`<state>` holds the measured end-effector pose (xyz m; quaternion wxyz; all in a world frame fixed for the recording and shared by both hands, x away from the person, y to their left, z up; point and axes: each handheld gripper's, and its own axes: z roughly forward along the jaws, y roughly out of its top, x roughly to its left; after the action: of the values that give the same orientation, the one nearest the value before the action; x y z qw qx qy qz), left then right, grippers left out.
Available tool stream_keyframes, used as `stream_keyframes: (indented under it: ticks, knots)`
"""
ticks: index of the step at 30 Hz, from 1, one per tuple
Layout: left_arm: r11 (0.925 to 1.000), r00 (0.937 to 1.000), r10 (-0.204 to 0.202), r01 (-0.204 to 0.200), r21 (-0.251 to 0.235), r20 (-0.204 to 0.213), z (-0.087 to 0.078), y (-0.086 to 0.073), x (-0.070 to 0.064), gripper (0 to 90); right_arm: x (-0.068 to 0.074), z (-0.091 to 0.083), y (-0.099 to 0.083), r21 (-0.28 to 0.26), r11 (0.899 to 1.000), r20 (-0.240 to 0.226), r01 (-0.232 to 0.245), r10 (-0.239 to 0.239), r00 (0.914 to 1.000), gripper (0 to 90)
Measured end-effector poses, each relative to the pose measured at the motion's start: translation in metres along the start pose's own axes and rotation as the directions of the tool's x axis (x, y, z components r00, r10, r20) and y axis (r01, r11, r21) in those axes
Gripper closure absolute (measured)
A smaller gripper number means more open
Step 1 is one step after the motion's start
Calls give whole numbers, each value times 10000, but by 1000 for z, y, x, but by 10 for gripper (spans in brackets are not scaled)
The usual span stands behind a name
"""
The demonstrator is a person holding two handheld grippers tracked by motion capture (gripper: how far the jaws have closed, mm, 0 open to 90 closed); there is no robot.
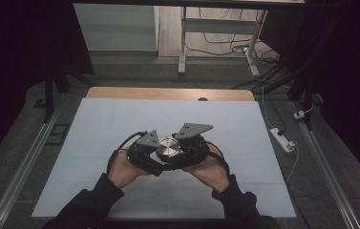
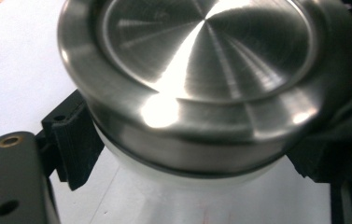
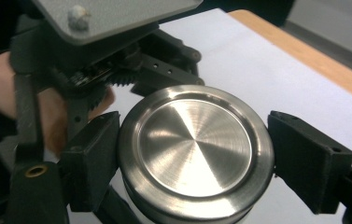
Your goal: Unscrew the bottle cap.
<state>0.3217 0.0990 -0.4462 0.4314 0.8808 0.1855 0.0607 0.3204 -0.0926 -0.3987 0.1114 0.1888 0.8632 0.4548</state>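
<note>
Left hand-held gripper (image 1: pixel 154 153) and right hand-held gripper (image 3: pixel 192 163) clamping unlabelled steel lid (image 3: pixel 196 148)

The white sheet on the table (image 1: pixel 120 124) lay bare across the upper, left and right parts of the high view, giving open passage there. At centre, the left gripper (image 1: pixel 154 153) and right gripper (image 1: pixel 187 148) crowded a steel-lidded jar (image 1: pixel 169 147), closing off both its flanks.

A lidded jar (image 1: pixel 169 147) stands mid-table (image 1: pixel 96 143) between the left hand-held gripper (image 1: pixel 150 155) and right hand-held gripper (image 1: pixel 187 150).
</note>
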Motion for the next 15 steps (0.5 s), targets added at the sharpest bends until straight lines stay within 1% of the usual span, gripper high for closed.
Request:
stream_keyframes:
  ticks: [1,3,4,5,6,7,8,9,10,11,12,13,14,15]
  knots:
    - [10000,9998,66,-65,-42,176,-1,0,0,155,-2,-1,0,-25,10000,-197,13,-14,9998,194]
    - [9997,9981,257,-254,-50,562,-1,0,0,156,-5,-4,-1,-75,9998,-777,198,-203,9968,195]
    - [9994,9965,345,-340,-78,762,-2,0,-1,156,-8,-5,-2,-80,9997,-1102,248,-255,9936,195]
    - [9987,9939,517,-512,-82,974,-2,0,-1,156,-10,-7,-3,-149,9991,-1444,400,-417,9886,195]
    - [9974,9900,723,-719,-79,1209,-3,1,-2,156,-12,-8,-4,-251,9977,-1812,622,-657,9812,195]
    - [9951,9842,984,-985,-62,1470,-3,1,-3,155,-14,-10,-4,-298,9959,-2198,857,-901,9714,195]
    - [9926,9770,1209,-1202,-146,1759,-3,1,-4,155,-15,-11,-5,-354,9935,-2634,1082,-1137,9580,195]
    - [9926,9770,1209,-1202,-146,1759,-3,1,-4,155,-15,-11,-5,-354,9935,-2634,1082,-1137,9580,195]
    - [9913,9697,1316,-1290,-262,2058,-3,1,-6,156,-19,-14,-8,-727,9867,-3455,1457,-1619,9244,194]
    - [9910,9657,1333,-1275,-403,2226,-3,2,-7,155,-20,-15,-9,-830,9863,-3697,1425,-1632,9147,192]
    - [9919,9689,1264,-1202,-422,2126,-3,2,-8,156,-21,-16,-9,-907,9864,-3799,1373,-1617,9108,187]
    - [9930,9742,1165,-1106,-410,1934,-3,3,-8,155,-22,-17,-9,-931,9888,-3756,1166,-1433,9156,153]
    - [9946,9805,1020,-969,-380,1681,-4,3,-7,155,-23,-18,-9,-912,9921,-3689,860,-1139,9225,99]
    - [9963,9872,822,-779,-367,1368,-5,3,-7,156,-24,-19,-7,-856,9946,-3587,589,-859,9295,74]
